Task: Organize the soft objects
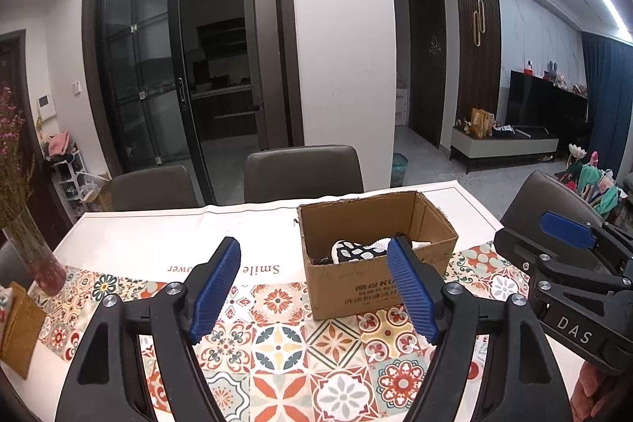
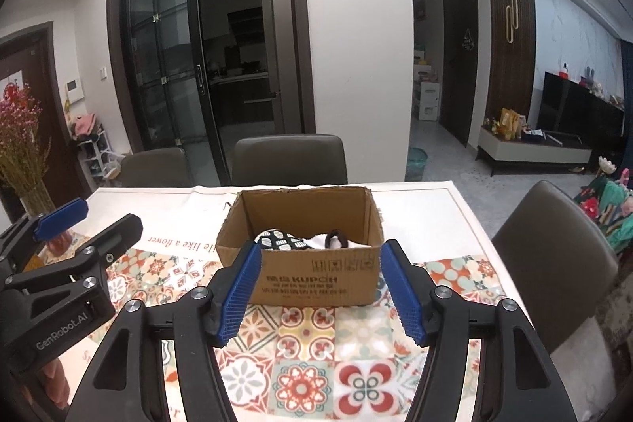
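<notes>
An open cardboard box (image 1: 348, 287) (image 2: 316, 279) stands on the table. Inside it lie soft items: a black cloth with white spots (image 1: 354, 251) (image 2: 281, 239) and something white and black beside it (image 2: 335, 241). My left gripper (image 1: 314, 287) is open and empty, held above the table just left of and in front of the box. My right gripper (image 2: 320, 293) is open and empty, in front of the box with its jaws either side of the box's near face. Each gripper shows in the other's view: the right one (image 1: 569, 240), the left one (image 2: 87, 220).
The table carries a white cloth (image 1: 158, 240) with a patterned tile runner (image 2: 304, 354). A glass vase of dried flowers (image 1: 35, 256) (image 2: 35, 200) stands at the left edge. Brown chairs (image 1: 302, 169) (image 2: 554, 244) stand at the far side and right end.
</notes>
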### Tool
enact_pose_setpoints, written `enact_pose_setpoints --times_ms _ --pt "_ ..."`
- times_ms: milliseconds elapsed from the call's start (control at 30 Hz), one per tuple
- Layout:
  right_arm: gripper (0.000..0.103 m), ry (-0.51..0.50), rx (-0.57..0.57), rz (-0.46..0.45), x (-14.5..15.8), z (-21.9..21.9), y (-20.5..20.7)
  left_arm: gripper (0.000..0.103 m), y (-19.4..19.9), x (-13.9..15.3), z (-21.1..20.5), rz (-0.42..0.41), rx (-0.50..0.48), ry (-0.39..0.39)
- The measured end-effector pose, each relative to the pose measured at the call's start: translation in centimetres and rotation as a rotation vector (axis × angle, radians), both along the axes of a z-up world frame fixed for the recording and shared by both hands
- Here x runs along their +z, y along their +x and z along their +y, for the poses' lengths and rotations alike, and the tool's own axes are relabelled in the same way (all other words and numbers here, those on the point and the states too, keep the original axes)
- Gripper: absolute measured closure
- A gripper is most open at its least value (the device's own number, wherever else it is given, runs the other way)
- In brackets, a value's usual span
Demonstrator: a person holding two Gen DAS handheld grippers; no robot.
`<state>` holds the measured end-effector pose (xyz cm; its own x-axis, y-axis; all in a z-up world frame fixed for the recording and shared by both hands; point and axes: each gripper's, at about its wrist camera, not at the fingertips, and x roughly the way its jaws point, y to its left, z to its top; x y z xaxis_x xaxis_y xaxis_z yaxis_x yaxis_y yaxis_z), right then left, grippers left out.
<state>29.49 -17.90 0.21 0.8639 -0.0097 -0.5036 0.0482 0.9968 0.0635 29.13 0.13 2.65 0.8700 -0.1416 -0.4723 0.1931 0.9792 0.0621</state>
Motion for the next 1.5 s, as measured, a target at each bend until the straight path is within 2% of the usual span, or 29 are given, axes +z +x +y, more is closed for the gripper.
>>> enact_pose_setpoints --times_ms 133,567,700,933,1033,1133,1500 --pt "0.035 0.0 0.005 -0.019 0.5 -0.3 -2.0 0.022 -2.0 0.3 0.0 -0.009 0.015 -0.008" --pt "0.035 -0.013 0.031 -0.033 0.7 -1.2 -7.7 0.011 -9.0 0.0 0.0 -0.019 0.113 -0.009" --pt "0.035 -0.016 0.045 -0.041 0.8 -1.2 -9.7 0.011 -11.3 0.1 -0.3 -0.029 0.132 -0.006" --pt "0.034 -0.025 0.051 -0.062 1.1 -1.5 -13.2 0.007 -15.3 0.3 -0.2 -0.041 0.149 -0.01" --pt "0.03 -0.029 0.049 -0.072 1.2 -1.6 -14.5 0.006 -16.7 0.3 -0.2 -0.048 0.16 -0.006" --pt "0.03 -0.037 0.049 -0.086 1.5 -1.6 -15.7 0.004 -18.4 0.5 -0.2 -0.06 0.166 -0.006" --pt "0.03 -0.031 0.049 -0.113 1.9 -2.2 -18.8 0.0 -21.8 1.2 -0.7 -0.085 0.157 -0.006"
